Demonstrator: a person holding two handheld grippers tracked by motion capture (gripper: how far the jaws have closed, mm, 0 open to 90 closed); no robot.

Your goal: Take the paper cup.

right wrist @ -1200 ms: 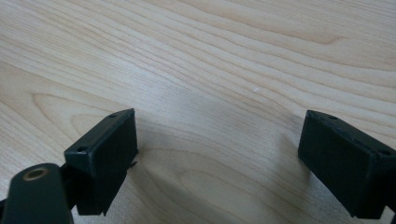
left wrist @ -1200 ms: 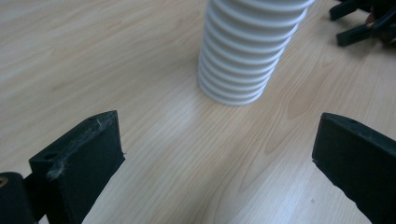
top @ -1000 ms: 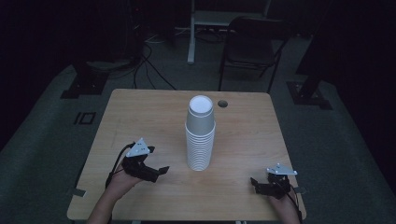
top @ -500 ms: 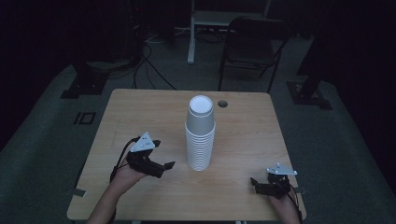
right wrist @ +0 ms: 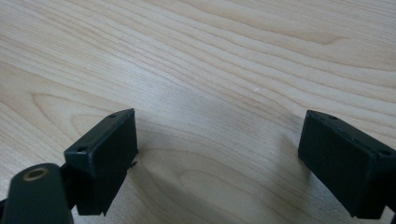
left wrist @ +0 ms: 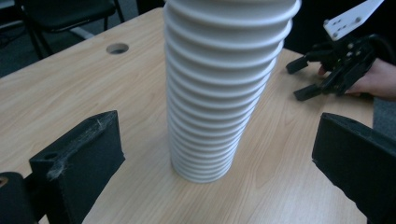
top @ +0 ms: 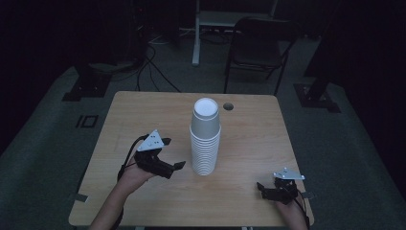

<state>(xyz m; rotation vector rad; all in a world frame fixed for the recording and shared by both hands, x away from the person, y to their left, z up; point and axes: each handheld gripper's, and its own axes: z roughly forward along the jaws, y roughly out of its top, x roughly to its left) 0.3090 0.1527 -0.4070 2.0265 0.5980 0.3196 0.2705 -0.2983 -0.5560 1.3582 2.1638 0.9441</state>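
A tall stack of white paper cups [top: 205,139] stands upright near the middle of the wooden table [top: 258,134]. My left gripper [top: 173,153] hovers just left of the stack, open, its jaws pointing at the lower cups. In the left gripper view the stack [left wrist: 219,93] rises close ahead between the two spread jaws, with nothing touching it. My right gripper [top: 265,188] rests low by the table's near right corner, open and holding nothing. It also appears beyond the stack as the right gripper [left wrist: 308,77]. In the right gripper view the right gripper [right wrist: 219,140] faces bare wood.
A round cable hole [top: 228,106] lies in the table behind the stack. A dark chair [top: 258,52] and a white desk leg [top: 195,33] stand beyond the far edge, with cables [top: 153,57] on the floor. Bare tabletop surrounds the stack.
My left gripper has moved right and slightly forward, closing in on the cup stack. The right gripper and the stack have stayed put.
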